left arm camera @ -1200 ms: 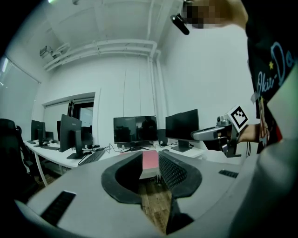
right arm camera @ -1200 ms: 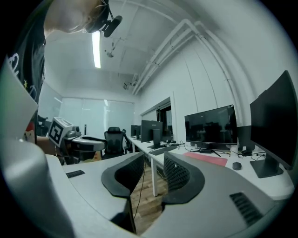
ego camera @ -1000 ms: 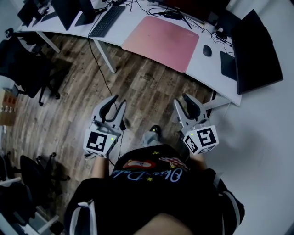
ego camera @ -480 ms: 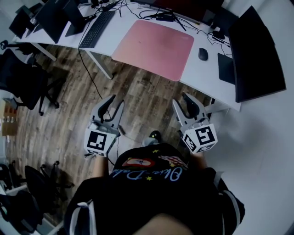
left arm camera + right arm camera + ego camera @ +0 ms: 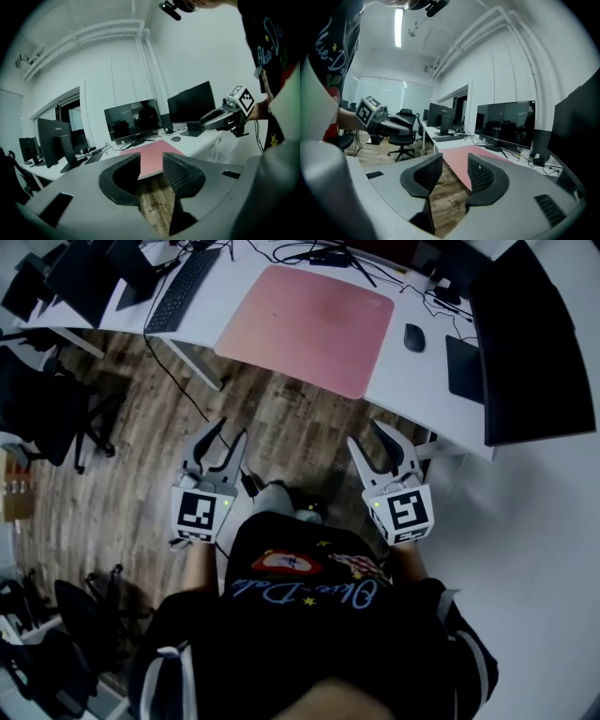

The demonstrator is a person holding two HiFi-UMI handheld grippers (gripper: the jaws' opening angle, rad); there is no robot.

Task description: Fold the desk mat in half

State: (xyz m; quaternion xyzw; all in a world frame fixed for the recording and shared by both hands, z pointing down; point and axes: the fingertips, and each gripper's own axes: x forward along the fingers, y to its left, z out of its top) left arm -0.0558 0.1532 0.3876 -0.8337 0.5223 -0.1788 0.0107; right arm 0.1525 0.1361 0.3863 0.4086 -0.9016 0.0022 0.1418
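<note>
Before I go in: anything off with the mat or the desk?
Nothing serious. The mat lies flat and unfolded, but its near edge sits right at the front edge of the desk, perhaps slightly over it. Cables lie loose behind it. No damage or spills show.

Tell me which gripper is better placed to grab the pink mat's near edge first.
Right, narrowly. The right gripper hangs just short of the desk mat's near right corner; the left gripper sits farther from its corner. Both grippers' jaws have just been opening, with nothing between them.
</note>
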